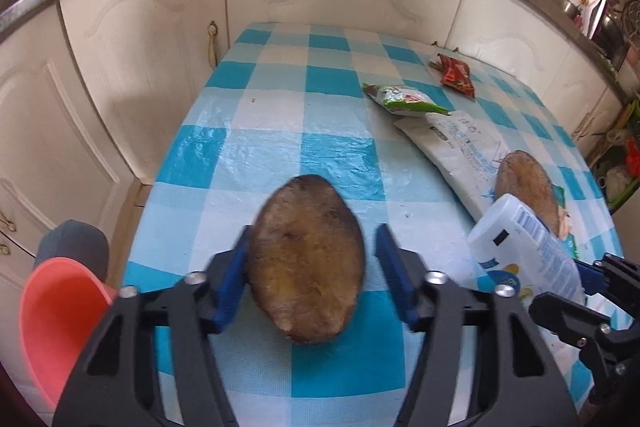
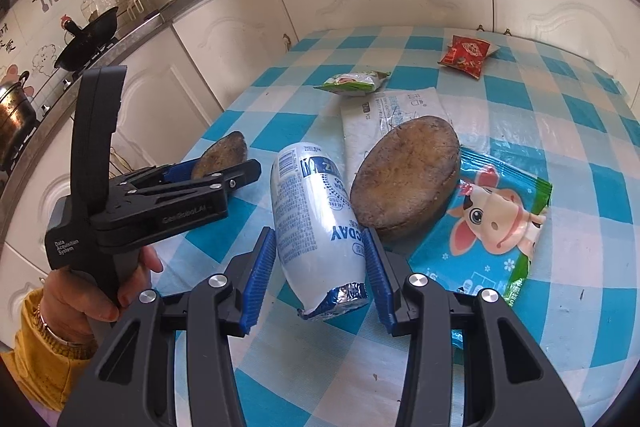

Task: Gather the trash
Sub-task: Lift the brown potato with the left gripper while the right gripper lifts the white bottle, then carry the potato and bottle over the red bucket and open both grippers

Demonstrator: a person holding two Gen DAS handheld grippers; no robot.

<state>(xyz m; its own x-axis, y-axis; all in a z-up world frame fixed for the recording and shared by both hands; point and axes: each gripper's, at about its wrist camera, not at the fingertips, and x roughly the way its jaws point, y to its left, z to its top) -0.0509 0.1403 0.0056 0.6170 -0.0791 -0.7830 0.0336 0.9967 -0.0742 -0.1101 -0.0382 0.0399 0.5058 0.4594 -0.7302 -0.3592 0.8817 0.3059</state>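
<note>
L gripper (image 1: 310, 273) straddles the brown half (image 1: 306, 267) low centre; only the left pad touches, gap on the right, so it could tip out. R gripper (image 2: 320, 279) clamps the bottle (image 2: 316, 223); foil end may slip. Pink bin (image 1: 56, 323) lower left.

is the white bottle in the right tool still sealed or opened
Opened: the white bottle has its foil lid torn and peeled back at the near end. Whether anything is left inside, cannot tell.
</note>
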